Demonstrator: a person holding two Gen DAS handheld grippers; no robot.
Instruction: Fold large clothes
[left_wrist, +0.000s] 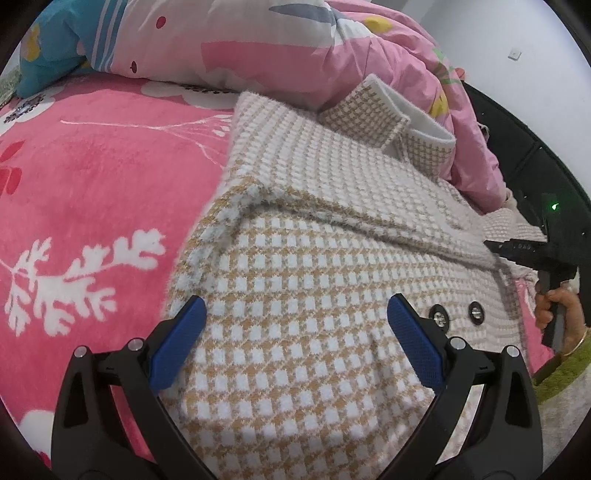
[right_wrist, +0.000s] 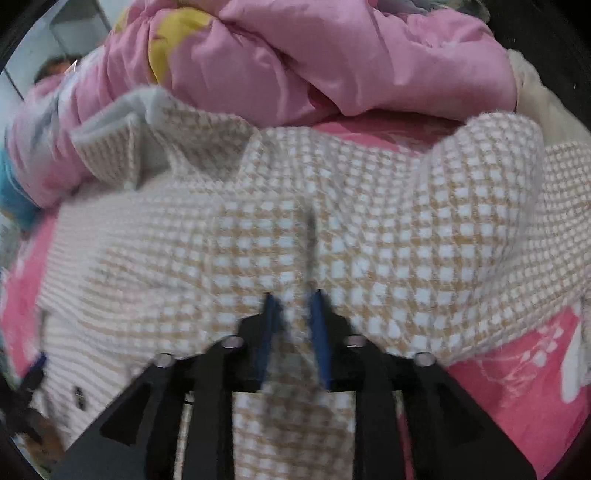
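A large tan-and-white houndstooth coat (left_wrist: 314, 229) lies on a pink bed, one side folded over itself, collar (left_wrist: 384, 110) at the far end, two dark buttons (left_wrist: 458, 314) near the front edge. My left gripper (left_wrist: 295, 314) is open and empty, hovering just above the coat's near part. In the right wrist view the coat (right_wrist: 258, 229) fills the middle, and my right gripper (right_wrist: 295, 306) is shut on a pinched fold of it. The right gripper also shows in the left wrist view (left_wrist: 524, 251), at the coat's right edge.
A pink floral blanket (left_wrist: 92, 177) covers the bed. A bunched pink duvet (left_wrist: 295, 48) and a teal pillow (left_wrist: 48, 48) lie behind the coat. A dark headboard (left_wrist: 524, 147) and a white wall are at the right. Green carpet (left_wrist: 565, 365) lies below.
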